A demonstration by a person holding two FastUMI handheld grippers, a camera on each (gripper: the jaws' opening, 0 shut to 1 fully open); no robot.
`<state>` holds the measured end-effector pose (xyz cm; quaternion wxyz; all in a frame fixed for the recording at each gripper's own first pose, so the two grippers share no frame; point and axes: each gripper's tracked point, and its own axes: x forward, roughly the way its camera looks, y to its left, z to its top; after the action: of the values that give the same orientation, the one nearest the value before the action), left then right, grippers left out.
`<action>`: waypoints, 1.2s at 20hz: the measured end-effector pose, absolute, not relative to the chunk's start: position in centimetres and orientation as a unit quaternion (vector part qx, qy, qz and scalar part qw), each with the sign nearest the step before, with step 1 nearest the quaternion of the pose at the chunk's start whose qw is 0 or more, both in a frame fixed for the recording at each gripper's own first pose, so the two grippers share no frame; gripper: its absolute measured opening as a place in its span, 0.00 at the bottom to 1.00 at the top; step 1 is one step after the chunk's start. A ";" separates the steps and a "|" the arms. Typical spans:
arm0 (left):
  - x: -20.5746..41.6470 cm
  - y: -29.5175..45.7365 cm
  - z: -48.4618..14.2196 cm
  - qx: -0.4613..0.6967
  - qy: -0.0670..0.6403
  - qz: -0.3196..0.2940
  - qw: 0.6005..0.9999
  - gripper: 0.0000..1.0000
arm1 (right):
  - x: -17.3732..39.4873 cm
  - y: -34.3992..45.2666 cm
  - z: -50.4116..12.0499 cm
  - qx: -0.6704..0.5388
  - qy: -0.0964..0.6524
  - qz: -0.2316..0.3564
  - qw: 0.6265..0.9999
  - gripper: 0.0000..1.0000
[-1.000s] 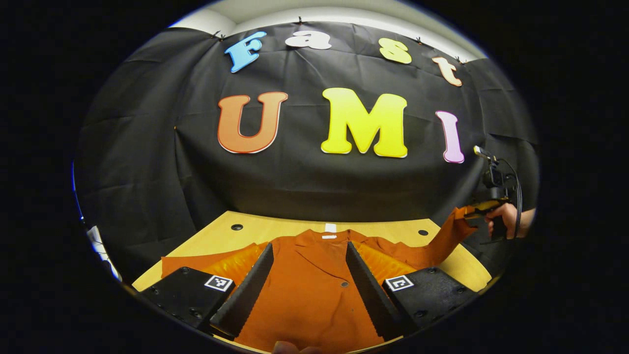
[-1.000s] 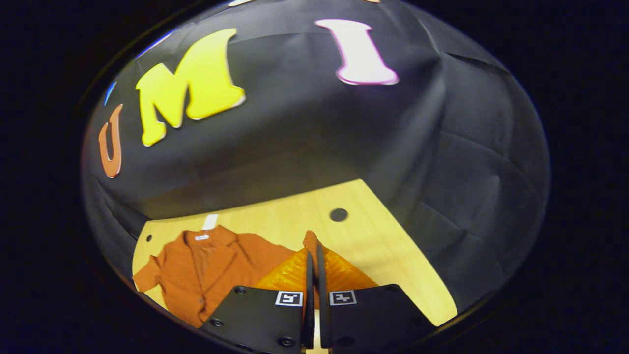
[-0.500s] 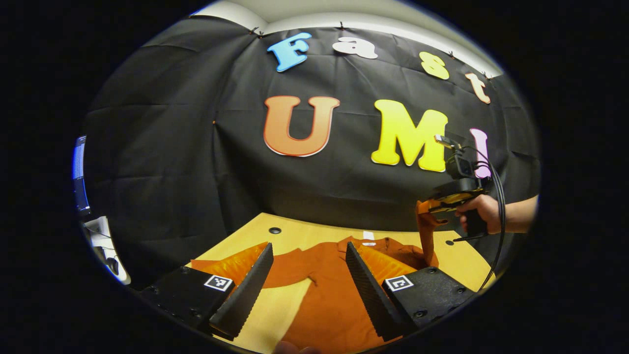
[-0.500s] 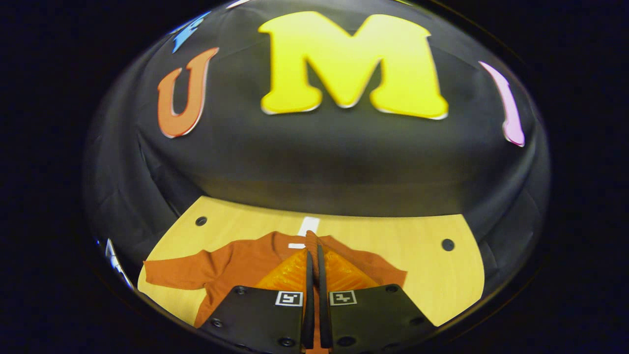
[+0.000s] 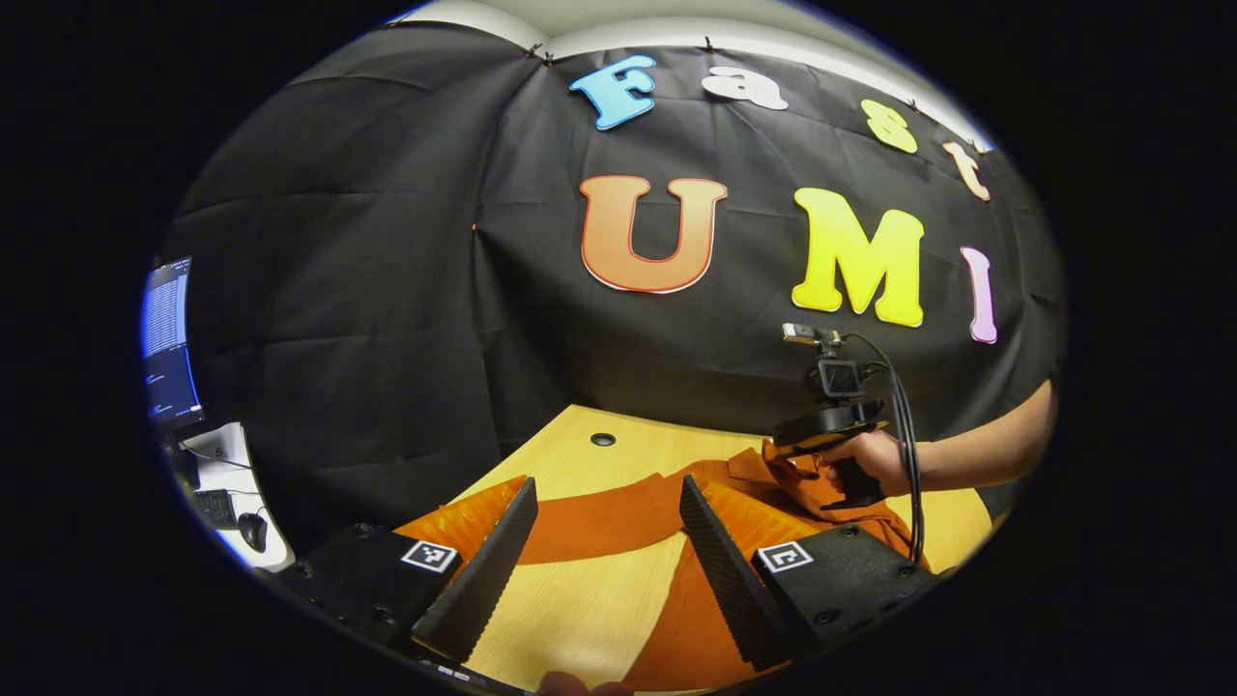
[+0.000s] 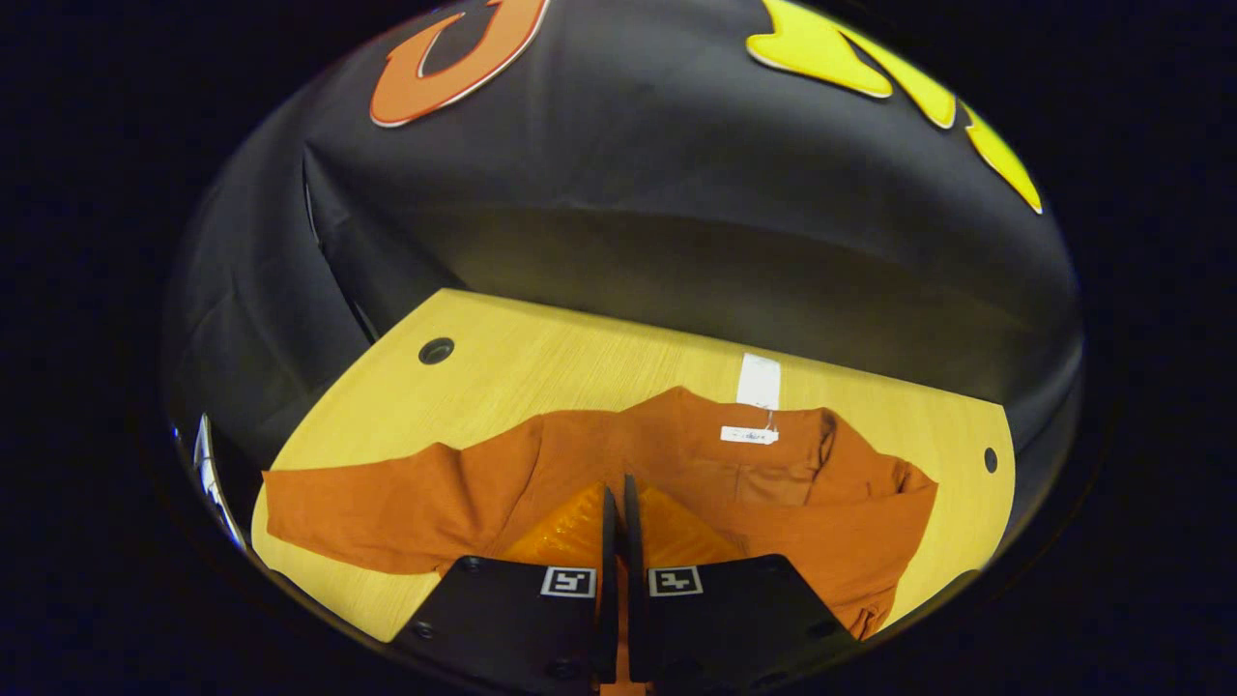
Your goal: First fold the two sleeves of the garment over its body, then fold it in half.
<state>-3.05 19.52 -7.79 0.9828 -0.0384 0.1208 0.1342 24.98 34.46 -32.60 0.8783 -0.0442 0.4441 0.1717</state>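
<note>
The rust-orange garment (image 6: 676, 454) lies face up on the wooden table (image 6: 580, 358), collar and white label (image 6: 749, 435) toward the wall. Its left sleeve (image 6: 377, 503) stretches flat out to the side. My right gripper (image 6: 616, 503) is shut on the right sleeve (image 6: 850, 527), which is drawn over the body. In the left gripper view a hand (image 5: 870, 459) holds that right gripper (image 5: 788, 447) low over the garment (image 5: 676, 628). My left gripper (image 5: 604, 580) is open above the table, with the left sleeve (image 5: 599, 512) lying just beyond its fingers.
The table has cable holes near its back corners (image 6: 436, 350) (image 6: 985, 459). Black cloth walls close in behind it. Past the table's left edge stands a monitor (image 5: 169, 338) over a white desk (image 5: 227, 483) with a keyboard and mouse.
The right gripper carried the right sleeve from the far right up and across, then down over the body. The left gripper swung left, from over the body to near the left sleeve.
</note>
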 end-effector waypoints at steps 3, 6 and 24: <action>-3.0 19.9 -8.5 -0.038 0.125 0.138 0.982 0.97 | 25.2 36.7 -33.1 -0.011 0.444 0.179 0.878 0.08; -2.5 20.3 -8.6 -0.042 0.123 0.140 0.982 0.97 | 24.8 37.7 -32.9 0.028 0.454 0.189 0.870 0.14; 3.0 34.9 -21.0 -0.058 0.186 0.241 0.951 0.97 | 15.2 30.1 -16.3 0.047 0.338 0.288 0.895 0.86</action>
<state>2.96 34.89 -21.00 0.9509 -0.0581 0.1855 0.2410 15.21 30.10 -16.32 0.8947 0.0472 0.3384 0.2878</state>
